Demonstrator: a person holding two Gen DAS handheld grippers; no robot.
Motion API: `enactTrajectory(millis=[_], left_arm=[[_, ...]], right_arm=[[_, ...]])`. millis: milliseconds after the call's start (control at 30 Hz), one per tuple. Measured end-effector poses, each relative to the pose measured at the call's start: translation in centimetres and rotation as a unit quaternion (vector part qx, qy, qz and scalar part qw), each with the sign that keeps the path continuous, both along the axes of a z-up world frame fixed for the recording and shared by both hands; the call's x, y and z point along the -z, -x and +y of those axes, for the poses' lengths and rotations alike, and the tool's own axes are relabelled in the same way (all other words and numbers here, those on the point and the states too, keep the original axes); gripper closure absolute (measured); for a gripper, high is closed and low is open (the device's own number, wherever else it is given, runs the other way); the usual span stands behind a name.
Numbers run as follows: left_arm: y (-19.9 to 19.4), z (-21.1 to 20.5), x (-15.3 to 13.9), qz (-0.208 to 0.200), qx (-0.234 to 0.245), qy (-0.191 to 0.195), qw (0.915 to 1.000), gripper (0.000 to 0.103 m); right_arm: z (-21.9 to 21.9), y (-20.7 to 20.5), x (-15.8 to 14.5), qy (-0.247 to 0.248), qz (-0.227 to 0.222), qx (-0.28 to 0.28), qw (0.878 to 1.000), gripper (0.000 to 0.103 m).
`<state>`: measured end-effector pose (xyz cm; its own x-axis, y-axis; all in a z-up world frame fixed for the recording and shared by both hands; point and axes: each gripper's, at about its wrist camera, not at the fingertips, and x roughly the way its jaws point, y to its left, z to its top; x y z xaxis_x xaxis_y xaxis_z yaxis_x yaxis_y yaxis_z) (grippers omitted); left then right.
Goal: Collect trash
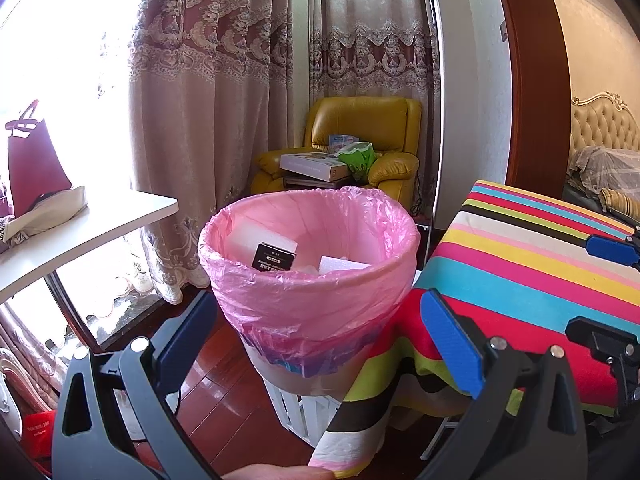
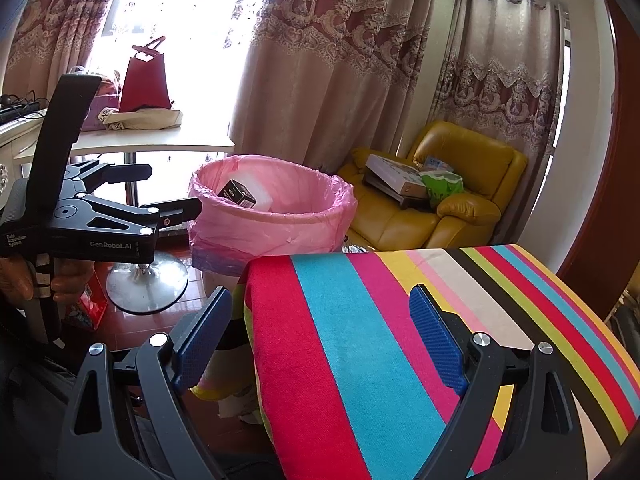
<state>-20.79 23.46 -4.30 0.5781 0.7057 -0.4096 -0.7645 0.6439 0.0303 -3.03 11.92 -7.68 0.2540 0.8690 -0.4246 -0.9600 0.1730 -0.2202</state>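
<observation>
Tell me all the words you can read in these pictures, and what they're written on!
"GenRobot.AI" on the side of the left gripper.
"Data Acquisition System" there too, small.
Black box in the pink trash bin: print too blurred.
Boxes on the yellow armchair: too small.

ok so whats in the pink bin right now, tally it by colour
white foam pieces: 2
black box: 1
total: 3 visible inside the pink-lined bin; anything deeper is hidden
</observation>
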Motion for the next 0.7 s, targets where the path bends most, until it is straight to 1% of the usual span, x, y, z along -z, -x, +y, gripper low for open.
enactTrajectory(millis=[233,700], left_arm=[[-0.12,-0.18,0.1,-0.003,0.0,-0.008,1.0,0.004],[-0.06,-0.52,0.08,-0.006,0.0,-0.01,0.9999,0.005]], right_arm=[[-0.33,-0.11,-0.19,-0.013,0.005,0.004,1.0,0.019],[-0.41,-0.15,-0.1,-0.012,0.003,0.006,1.0,0.019]])
